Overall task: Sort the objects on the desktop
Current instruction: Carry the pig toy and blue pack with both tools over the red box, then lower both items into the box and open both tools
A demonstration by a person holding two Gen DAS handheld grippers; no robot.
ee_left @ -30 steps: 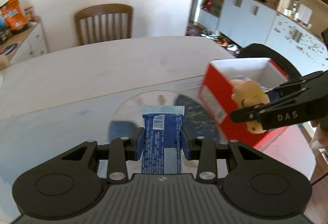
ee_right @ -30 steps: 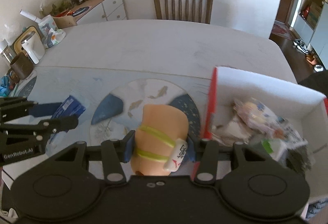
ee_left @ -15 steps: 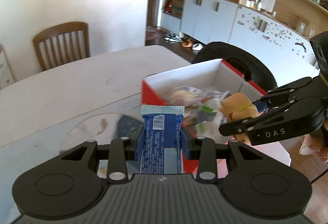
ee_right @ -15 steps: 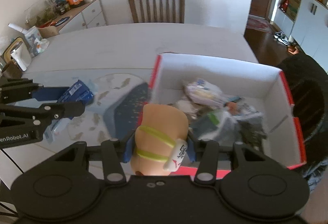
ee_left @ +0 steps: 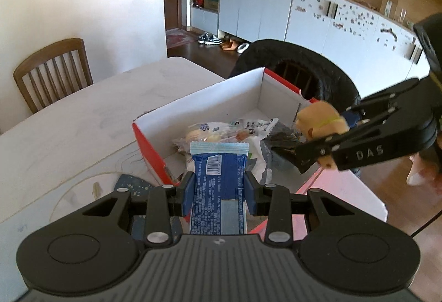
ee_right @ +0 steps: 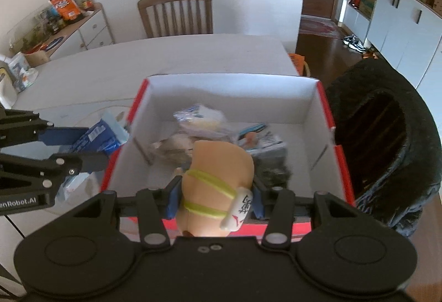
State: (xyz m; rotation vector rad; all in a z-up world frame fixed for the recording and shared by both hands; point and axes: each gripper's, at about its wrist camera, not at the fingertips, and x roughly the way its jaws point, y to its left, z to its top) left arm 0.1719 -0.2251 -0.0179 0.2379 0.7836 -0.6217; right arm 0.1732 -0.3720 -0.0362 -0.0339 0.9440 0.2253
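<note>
From your left claw, you see it squeezing a blue snack pack at the box edge. From your right claw, you see it pinching a tan toy over the box.

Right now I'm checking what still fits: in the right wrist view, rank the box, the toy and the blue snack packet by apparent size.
1. Box, clearly the largest.
2. Toy, enlarged by nearness to the camera.
3. Blue snack packet, partly hidden, so its place is unsure.
</note>
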